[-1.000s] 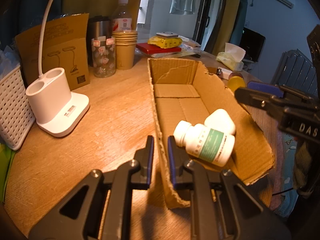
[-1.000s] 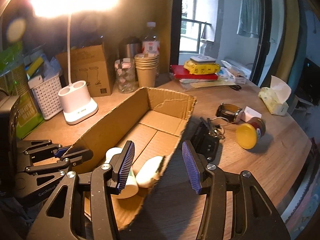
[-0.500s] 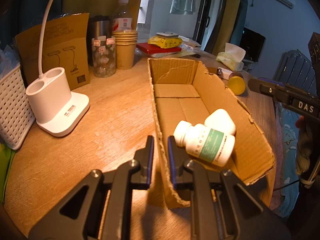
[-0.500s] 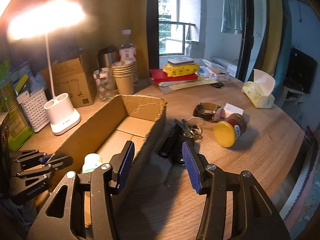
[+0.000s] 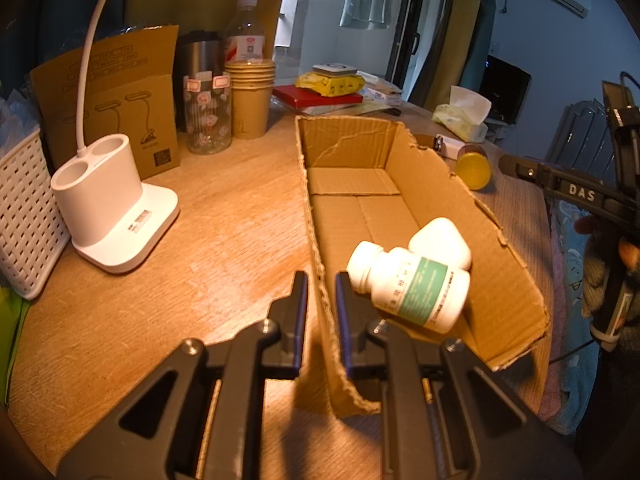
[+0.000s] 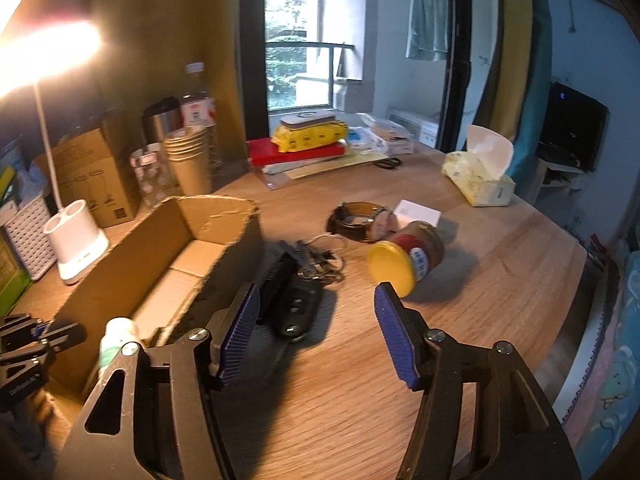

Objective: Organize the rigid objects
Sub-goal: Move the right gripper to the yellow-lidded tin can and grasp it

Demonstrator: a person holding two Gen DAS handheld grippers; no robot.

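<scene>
Pinching the cardboard box wall, the left gripper grips tight; the right gripper is opening, empty, with the jar at one o'clock.

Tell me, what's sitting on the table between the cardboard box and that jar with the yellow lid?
In the right wrist view, a black car key with a bunch of keys lies between the cardboard box and the jar.

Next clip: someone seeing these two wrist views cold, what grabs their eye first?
Probably the long torn cardboard box mid-table, its near wall clamped by the left gripper, with a white green-labelled pill bottle lying inside. Then the right gripper, jaws opening and empty, over a black car key with a yellow-lidded jar lying beyond.
</scene>
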